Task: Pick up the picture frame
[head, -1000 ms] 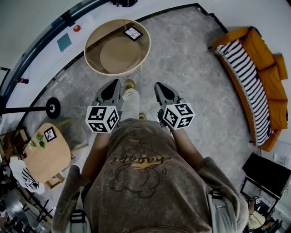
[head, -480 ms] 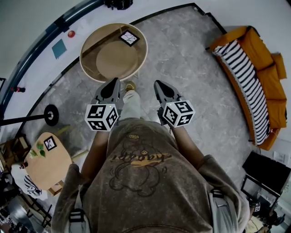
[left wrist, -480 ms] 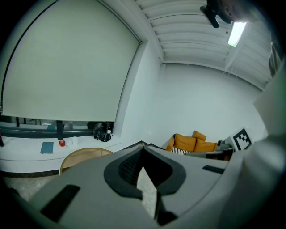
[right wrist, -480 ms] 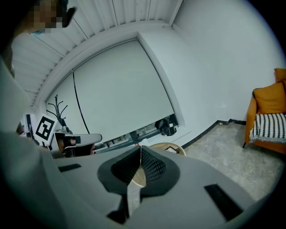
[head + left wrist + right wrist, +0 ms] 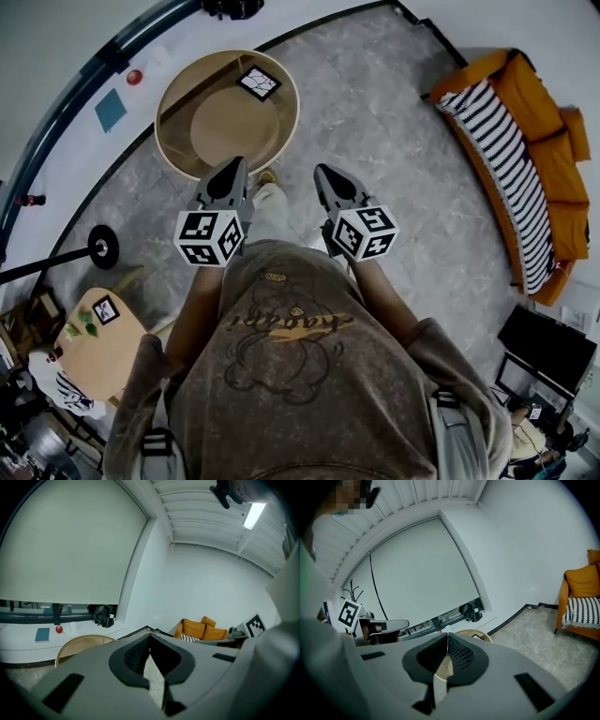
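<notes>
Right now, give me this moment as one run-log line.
picture frame: lying on round table, not yet grasped | left gripper: shut, empty | right gripper: shut, empty

The round light-wood table's (image 5: 161, 136) near rim is hidden behind the grey left gripper (image 5: 233, 165), the dark-edged picture frame's (image 5: 259, 82) content is too small to be made out, and the orange sofa (image 5: 582, 581) is cut by the right gripper view's edge.

Pic frame (image 5: 259, 82), dark border, flat, round tbl (image 5: 165, 98) far edge
</notes>
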Demonstrator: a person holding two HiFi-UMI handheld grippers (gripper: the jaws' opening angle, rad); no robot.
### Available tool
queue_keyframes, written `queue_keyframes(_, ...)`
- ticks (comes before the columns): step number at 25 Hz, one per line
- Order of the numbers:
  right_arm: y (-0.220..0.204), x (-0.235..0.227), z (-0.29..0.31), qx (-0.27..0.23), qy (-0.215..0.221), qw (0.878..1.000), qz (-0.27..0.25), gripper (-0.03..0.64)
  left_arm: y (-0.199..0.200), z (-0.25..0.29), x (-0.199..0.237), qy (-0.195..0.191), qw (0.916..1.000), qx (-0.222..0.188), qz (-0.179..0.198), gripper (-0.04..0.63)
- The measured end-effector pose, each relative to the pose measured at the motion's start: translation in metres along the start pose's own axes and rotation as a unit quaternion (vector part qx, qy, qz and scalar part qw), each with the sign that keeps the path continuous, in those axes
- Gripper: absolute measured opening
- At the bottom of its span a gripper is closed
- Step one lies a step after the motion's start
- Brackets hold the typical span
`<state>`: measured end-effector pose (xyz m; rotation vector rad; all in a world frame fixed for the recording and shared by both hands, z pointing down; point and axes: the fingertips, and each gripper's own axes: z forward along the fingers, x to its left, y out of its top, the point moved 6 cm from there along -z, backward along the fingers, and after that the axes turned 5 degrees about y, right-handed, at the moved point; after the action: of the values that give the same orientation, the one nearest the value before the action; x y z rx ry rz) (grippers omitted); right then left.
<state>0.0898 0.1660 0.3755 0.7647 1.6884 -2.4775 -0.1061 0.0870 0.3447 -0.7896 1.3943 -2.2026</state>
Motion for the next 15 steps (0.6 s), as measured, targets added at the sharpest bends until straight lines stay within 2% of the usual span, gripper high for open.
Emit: queue_keyframes(15,0.057,-0.03,0.098,0.015,0.002,1.0,0.003,0.02,0.051,0.085,0.06,-0.001,0.9998,0.017,-0.004,0.018)
